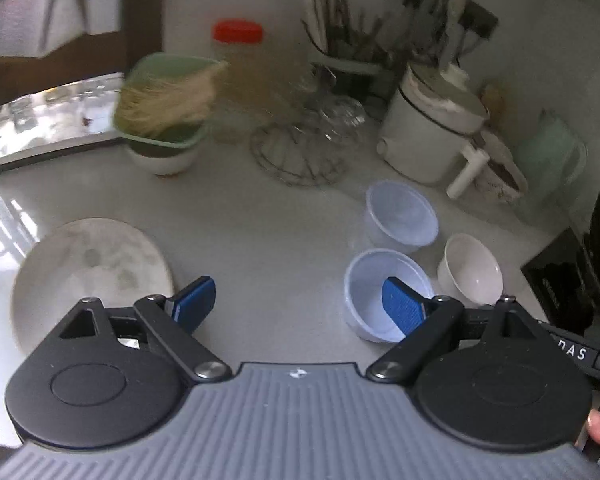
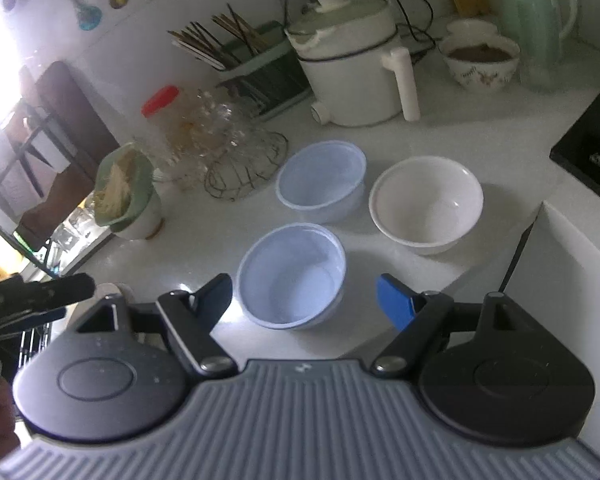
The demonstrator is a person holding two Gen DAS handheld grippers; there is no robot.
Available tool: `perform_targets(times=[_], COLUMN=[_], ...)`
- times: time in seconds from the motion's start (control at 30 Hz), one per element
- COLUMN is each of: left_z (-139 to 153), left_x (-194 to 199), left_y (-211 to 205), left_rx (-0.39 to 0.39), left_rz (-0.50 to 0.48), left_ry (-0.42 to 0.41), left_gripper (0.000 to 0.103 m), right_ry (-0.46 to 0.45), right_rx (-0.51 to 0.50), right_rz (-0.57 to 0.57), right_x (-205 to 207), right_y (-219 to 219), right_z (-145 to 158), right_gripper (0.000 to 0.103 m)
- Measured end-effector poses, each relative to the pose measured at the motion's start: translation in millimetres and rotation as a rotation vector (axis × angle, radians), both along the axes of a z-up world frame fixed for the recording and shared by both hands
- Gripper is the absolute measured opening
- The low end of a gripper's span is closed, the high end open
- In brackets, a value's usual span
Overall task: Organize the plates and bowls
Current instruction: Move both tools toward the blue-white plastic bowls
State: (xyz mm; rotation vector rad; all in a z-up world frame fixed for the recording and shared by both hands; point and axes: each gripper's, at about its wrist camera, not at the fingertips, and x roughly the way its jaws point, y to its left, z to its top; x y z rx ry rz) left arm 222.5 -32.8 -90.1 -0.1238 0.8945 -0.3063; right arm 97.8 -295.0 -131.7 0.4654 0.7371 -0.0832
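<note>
White counter (image 1: pixel 260 216), wall corner at the back, clutter along the far edge.

Left wrist view, left to right: plate (image 1: pixel 88 276) at the near-left of the counter, empty, just beside the left gripper's (image 1: pixel 298 308) left finger. Behind it, a small white bowl with a green lid and pale fibres (image 1: pixel 164 112) on top. Red-cap jar (image 1: pixel 238 52) and a wire basket (image 1: pixel 300 156) with glassware sit mid-back. Utensil holder (image 1: pixel 348 52) is against the wall, white pot (image 1: pixel 428 132) with its handle pointing forward, floral bowl (image 1: pixel 500 172) and green jug (image 1: pixel 552 156) to its right. Left gripper's jaws stand apart, nothing between them; bare counter shows in the gap.

Task bowls are at the right of the counter: two pale blue plastic bowls, far one (image 2: pixel 324 180) and near one (image 2: pixel 296 276), plus a white ceramic bowl (image 2: pixel 428 204) to the right of them. All upright, empty, close together but not stacked. Far blue bowl sits just in front of the wire basket; the pot handle hangs close behind the white bowl.

Right gripper (image 2: pixel 304 304): jaws wide apart, near blue bowl framed between the fingers, pads not touching it. Counter's raised edge and a black appliance (image 2: pixel 592 140) lie to the right. Left gripper shows at the left edge of the right wrist view.
</note>
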Motion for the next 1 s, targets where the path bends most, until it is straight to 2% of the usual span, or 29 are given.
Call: perform_targets(times=[0.1,0.3,0.37,0.47,0.53,0.63,0.77,0.87,1.0], left_z=[-13.1,-42.7,-53.4,-64.4,-70.7,-78.5,-90.6,-94.9,-99.6], left_x=[9.8,31.8,42.9,55.5,62.0,71.1,83.1,86.7,88.5], left_y=[-20.3,-45.0,-51.3,-54.5,-61.6,-67.3,-75.3,-84.3,-89.9], left_rx=[0.046,0.069,0.082,0.042,0.058,0.033,0.006,0.027,0.025], left_rz=[-0.027,-0.073,-0.087,-0.085,-0.088,-0.089,-0.091,-0.101,-0.118], left_ry=[-0.018,0.03,0.056,0.087,0.088,0.109,0.164,0.166,0.174], left_gripper=[0.092,0.092,0.088,0.087,0.087,0.086,0.078,0.077,0.06], right_ry=[0.009,0.024,0.033,0.042,0.054,0.058,0.063,0.052,0.054], right_rx=[0.015,0.046,0.05,0.067,0.071,0.067,0.075,0.064,0.062], right_rz=[0.004,0.015,0.025,0.035,0.045,0.062,0.083,0.079,0.061], right_x=[6.7,25.1,33.9,45.2,52.1,59.0,70.0,72.0,71.3], right_y=[-8.2,-18.5,-20.3,-22.6,-21.0,-18.3,-19.3,-21.0,-24.3], right_z=[-9.5,-30.6,-38.6,-48.4,-53.6,-58.7,-62.5,-62.5,-66.3], right_gripper=[0.08,0.068,0.065,0.058,0.054,0.052,0.047,0.046,0.037])
